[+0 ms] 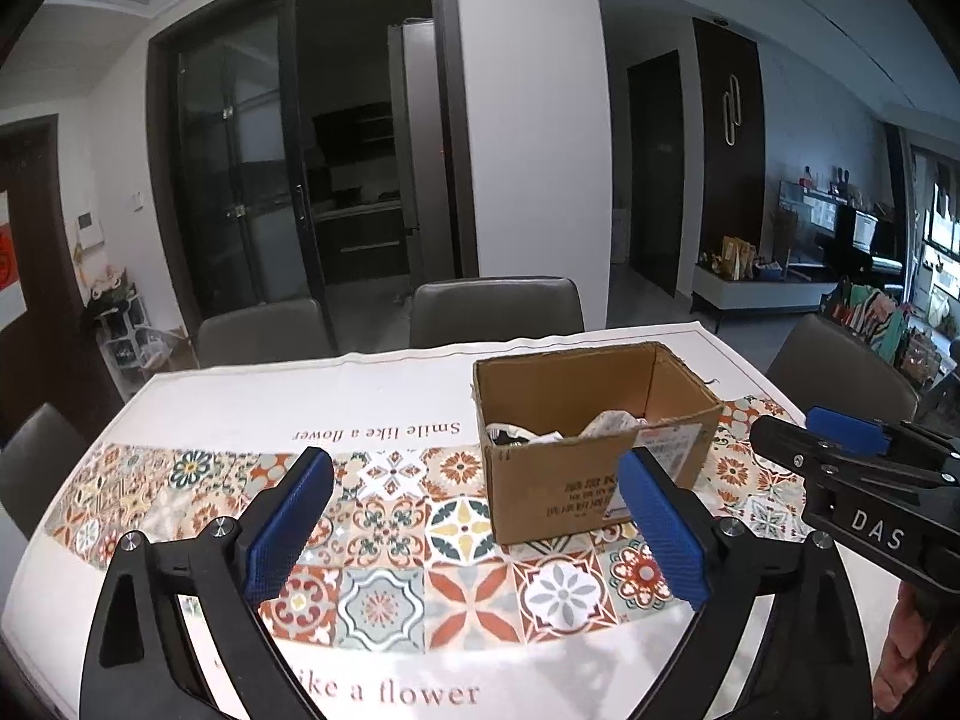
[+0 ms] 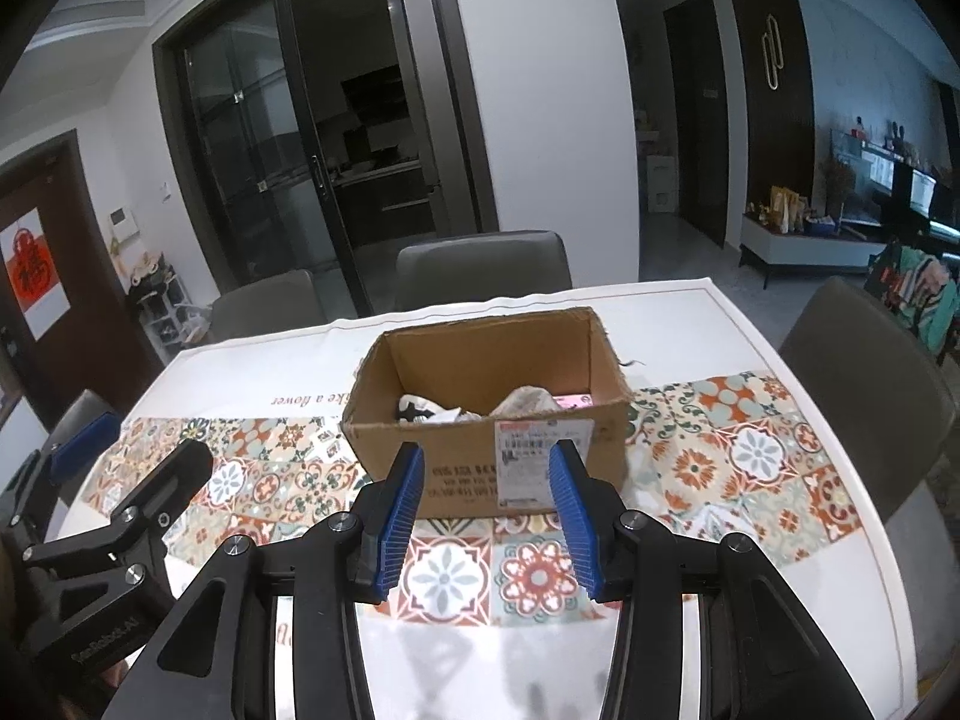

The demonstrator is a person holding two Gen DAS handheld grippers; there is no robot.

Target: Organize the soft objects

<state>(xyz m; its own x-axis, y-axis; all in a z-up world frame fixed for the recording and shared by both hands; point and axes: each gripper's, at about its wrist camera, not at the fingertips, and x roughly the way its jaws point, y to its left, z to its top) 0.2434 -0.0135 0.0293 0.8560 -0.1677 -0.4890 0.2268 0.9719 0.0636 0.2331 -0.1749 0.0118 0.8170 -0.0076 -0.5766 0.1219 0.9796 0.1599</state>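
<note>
Both tongs hang empty. Left wrist view: left gripper [image 1: 474, 519] spread wide at lower centre, cardboard box [image 1: 594, 438] right of centre holding soft items [image 1: 612, 423]. Right wrist view: right gripper [image 2: 486, 516] part-spread before the box; sorting looks nearly done, so next calls for finding any leftover piece on the tablecloth [image 2: 750, 456]

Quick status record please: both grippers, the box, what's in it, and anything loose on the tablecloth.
left gripper: open, nothing between the pads
right gripper: open, empty
cardboard box: upright on the patterned tablecloth, top open, ahead of both grippers
box contents: white and grey soft items, a bit of pink at the right; exact items unclear
loose soft items on the cloth: none visible
chairs: pushed in at the far side
</note>
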